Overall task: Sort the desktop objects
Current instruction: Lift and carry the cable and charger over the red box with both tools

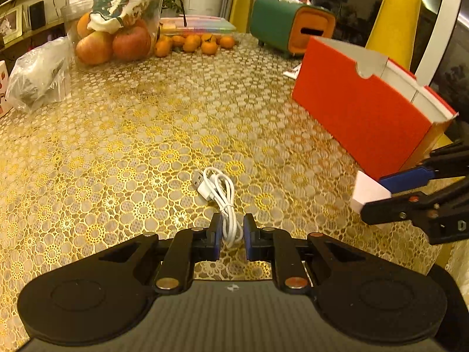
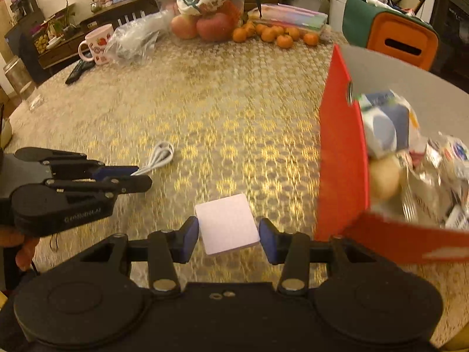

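Observation:
A coiled white USB cable (image 1: 219, 196) lies on the gold lace tablecloth; it also shows in the right wrist view (image 2: 159, 155). My left gripper (image 1: 231, 231) straddles the cable's near end, jaws narrowly apart, pads not clearly pressing it. My right gripper (image 2: 228, 234) is shut on a white square pad (image 2: 227, 224), lifted above the table; the pad shows in the left wrist view (image 1: 368, 192). A red open box (image 2: 340, 161) stands just right of the pad, holding packets and other items.
A bag of apples (image 1: 117, 26), loose tangerines (image 1: 193, 42), a green and orange tissue box (image 1: 293, 25), a clear plastic bag (image 1: 38, 73), a pink mug (image 2: 96, 44) and a remote (image 2: 77, 70) lie along the far side.

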The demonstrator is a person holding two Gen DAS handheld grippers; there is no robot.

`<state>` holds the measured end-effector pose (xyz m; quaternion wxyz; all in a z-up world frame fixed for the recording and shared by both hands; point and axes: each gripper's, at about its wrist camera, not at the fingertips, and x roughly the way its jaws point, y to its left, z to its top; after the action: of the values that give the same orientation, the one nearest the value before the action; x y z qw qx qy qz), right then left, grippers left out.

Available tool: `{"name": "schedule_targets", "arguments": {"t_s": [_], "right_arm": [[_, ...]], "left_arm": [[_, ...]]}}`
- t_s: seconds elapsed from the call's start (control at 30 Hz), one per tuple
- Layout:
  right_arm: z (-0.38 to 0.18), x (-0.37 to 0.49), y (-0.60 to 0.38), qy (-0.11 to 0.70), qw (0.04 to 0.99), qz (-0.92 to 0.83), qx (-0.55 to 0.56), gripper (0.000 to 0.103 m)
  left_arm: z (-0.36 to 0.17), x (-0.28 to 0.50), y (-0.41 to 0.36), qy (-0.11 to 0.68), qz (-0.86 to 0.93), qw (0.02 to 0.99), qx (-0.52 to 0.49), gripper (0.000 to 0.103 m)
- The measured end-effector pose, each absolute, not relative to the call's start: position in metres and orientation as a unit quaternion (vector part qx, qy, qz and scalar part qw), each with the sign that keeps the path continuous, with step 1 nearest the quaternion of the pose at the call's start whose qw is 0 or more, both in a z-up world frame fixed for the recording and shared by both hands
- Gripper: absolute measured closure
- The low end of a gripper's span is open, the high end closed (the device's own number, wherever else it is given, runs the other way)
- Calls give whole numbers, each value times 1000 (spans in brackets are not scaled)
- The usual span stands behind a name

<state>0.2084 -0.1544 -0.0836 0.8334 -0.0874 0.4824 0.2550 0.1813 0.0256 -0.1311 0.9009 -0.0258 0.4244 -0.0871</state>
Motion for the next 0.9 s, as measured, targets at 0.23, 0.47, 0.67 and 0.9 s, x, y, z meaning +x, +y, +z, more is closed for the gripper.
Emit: {"name": "schedule_targets", "arguments": {"t_s": [0.23, 0.47, 0.67, 0.9], "right_arm": [[-91, 202, -161, 489, 830, 253, -81, 59], [-96, 205, -164, 493, 830, 252, -74, 59], [-89, 203, -168, 488, 832, 257, -68, 59], [-71, 194, -183, 475, 839, 256, -64, 59]], "left_arm": [[-133, 188, 19, 423, -79, 903, -11, 88], [-133, 189, 10, 420, -73, 904, 22, 89], [-131, 184, 9, 413, -77, 907, 11, 93], [-107, 170, -1, 396, -104, 912, -19, 93]]}}
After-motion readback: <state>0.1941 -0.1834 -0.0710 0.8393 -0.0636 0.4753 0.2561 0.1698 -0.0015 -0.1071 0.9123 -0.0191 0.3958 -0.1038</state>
